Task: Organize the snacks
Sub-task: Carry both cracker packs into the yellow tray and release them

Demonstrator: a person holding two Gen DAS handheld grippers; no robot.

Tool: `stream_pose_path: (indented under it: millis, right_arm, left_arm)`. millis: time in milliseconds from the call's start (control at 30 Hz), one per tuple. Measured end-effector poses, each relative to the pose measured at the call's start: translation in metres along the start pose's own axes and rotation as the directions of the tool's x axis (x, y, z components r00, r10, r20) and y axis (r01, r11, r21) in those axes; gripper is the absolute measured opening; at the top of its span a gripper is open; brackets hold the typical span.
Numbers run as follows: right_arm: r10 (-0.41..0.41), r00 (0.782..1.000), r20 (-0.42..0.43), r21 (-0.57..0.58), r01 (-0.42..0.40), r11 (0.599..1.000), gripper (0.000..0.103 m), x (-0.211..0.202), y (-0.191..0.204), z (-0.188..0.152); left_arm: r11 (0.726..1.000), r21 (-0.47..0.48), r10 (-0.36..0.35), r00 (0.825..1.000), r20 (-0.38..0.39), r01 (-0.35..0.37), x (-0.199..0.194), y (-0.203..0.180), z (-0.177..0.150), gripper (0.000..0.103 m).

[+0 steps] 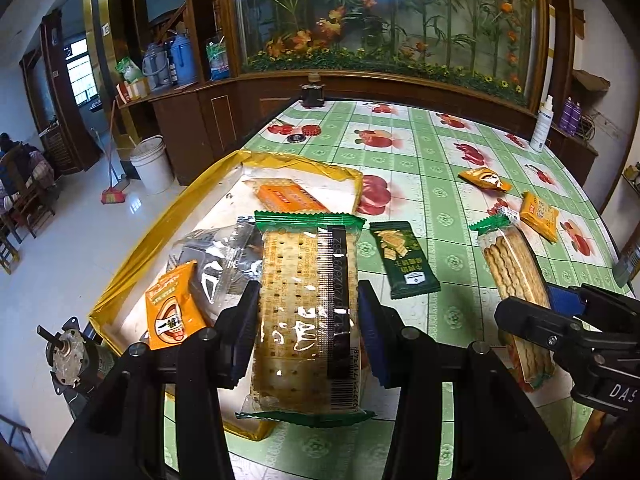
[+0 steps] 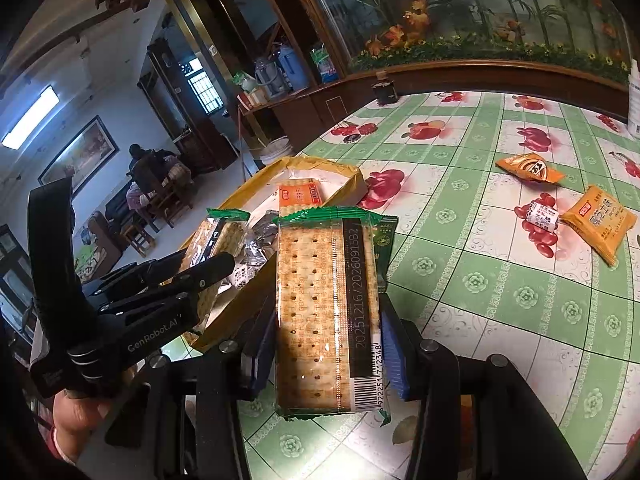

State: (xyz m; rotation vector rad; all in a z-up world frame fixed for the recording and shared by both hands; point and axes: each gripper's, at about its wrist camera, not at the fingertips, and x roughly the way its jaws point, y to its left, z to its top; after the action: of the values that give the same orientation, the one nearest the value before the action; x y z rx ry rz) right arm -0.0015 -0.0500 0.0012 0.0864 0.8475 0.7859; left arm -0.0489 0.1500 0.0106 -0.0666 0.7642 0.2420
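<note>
My left gripper (image 1: 308, 320) is shut on a clear cracker pack with green ends (image 1: 308, 280), held above the near part of a shallow yellow-rimmed box (image 1: 160, 216). My right gripper (image 2: 328, 332) is shut on a second, matching cracker pack (image 2: 328, 312), just right of the box (image 2: 320, 170). Each wrist view shows the other gripper from the side: the right gripper (image 1: 536, 304) with its pack (image 1: 512, 264), the left gripper (image 2: 208, 258) with its pack (image 2: 224, 236). Inside the box lie an orange packet (image 1: 172, 312), a silver packet (image 1: 224, 256) and an orange cracker pack (image 1: 288, 196).
On the green fruit-print tablecloth (image 1: 440, 184) lie a dark green packet (image 1: 408, 260), two orange packets (image 2: 528, 168) (image 2: 600, 224) and a small wrapped roll (image 2: 542, 216). A white bottle (image 1: 542, 128) and a dark jar (image 1: 312, 94) stand at the far edge. A metal motor (image 1: 68, 360) sits left of the box.
</note>
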Motion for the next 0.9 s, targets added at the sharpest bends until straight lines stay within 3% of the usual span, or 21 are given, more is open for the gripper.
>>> stream_pose_path:
  millis: [900]
  right_arm:
    - [0.105,0.992,-0.076,-0.129,-0.114,0.985,0.047,0.077,0.070,0.034]
  left_arm:
    - [0.991,-0.100,0.079,0.996,-0.043,-0.083,0.020,0.065,-0.006,0.045]
